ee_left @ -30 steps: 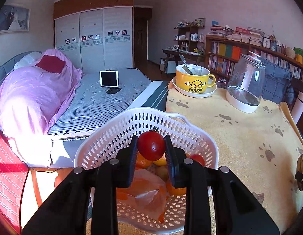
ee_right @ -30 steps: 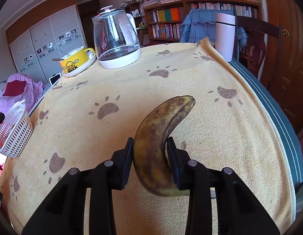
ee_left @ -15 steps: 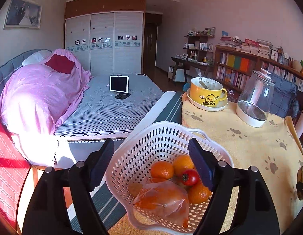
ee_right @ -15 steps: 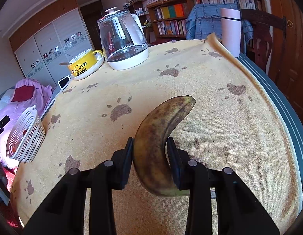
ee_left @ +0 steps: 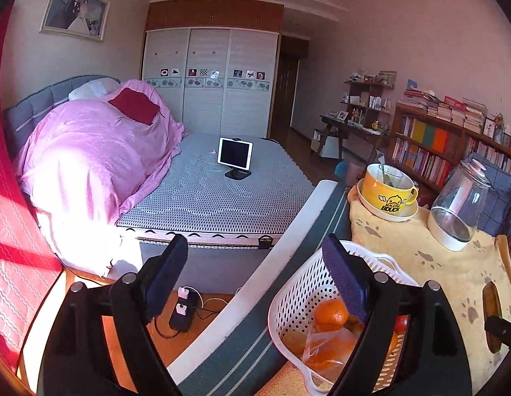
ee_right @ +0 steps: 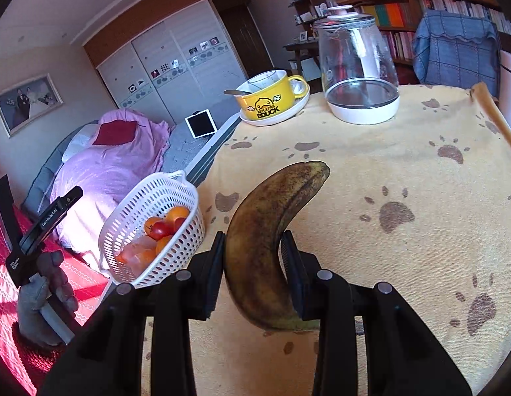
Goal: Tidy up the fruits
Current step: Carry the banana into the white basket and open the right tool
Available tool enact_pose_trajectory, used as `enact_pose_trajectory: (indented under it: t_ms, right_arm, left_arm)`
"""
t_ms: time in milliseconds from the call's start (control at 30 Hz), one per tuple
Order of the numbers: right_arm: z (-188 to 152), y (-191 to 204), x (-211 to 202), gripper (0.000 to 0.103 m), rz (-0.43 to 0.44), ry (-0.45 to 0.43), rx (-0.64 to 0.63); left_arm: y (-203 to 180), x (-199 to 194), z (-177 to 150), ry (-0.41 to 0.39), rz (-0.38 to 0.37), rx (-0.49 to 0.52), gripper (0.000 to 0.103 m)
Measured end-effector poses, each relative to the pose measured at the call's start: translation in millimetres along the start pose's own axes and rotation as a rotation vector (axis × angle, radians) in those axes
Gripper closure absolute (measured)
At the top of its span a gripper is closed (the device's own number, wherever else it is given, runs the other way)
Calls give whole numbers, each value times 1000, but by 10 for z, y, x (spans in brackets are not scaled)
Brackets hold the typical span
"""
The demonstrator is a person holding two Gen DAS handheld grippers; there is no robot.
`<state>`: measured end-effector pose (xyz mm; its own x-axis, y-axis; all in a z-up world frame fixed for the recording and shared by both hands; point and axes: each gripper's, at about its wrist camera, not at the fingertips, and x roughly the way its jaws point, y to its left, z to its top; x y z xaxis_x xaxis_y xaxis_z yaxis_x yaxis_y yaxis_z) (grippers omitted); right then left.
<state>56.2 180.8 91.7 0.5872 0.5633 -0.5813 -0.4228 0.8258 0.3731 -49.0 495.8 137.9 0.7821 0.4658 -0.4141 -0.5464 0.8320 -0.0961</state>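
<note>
A white perforated basket (ee_right: 176, 194) (ee_left: 298, 293) stands at the table's left edge, holding oranges (ee_right: 178, 213) (ee_left: 331, 312), a red tomato (ee_right: 161, 228) and a bag of orange fruit (ee_left: 324, 349). My right gripper (ee_right: 253, 247) is shut on a brown, overripe banana (ee_right: 272, 217), held above the yellow cloth just right of the basket. My left gripper (ee_left: 255, 277) is open with nothing between its fingers, drawn back left of the basket over the floor. In the right wrist view a hand (ee_right: 41, 293) holds the left gripper's body.
A yellow duck mug (ee_right: 268, 99) on a saucer and a glass kettle (ee_right: 357, 76) stand at the table's far side. The paw-print cloth (ee_right: 404, 231) covers the table. A bed (ee_left: 206, 194) lies beyond the table's left edge; a power strip (ee_left: 183, 307) is on the floor.
My left gripper opened and dropped the tomato into the basket, then drew back to the left. My right gripper carried the banana toward the basket.
</note>
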Motion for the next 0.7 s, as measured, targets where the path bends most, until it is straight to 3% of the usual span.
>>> enact_pose_trajectory:
  t_ms: [333, 700]
  right_arm:
    - [187, 1092, 505, 68, 141, 61, -157]
    - [136, 1585, 1102, 67, 171, 166, -197]
  left_arm:
    - [37, -42, 34, -6, -26, -21, 17]
    - [135, -37, 49, -15, 6, -50, 17]
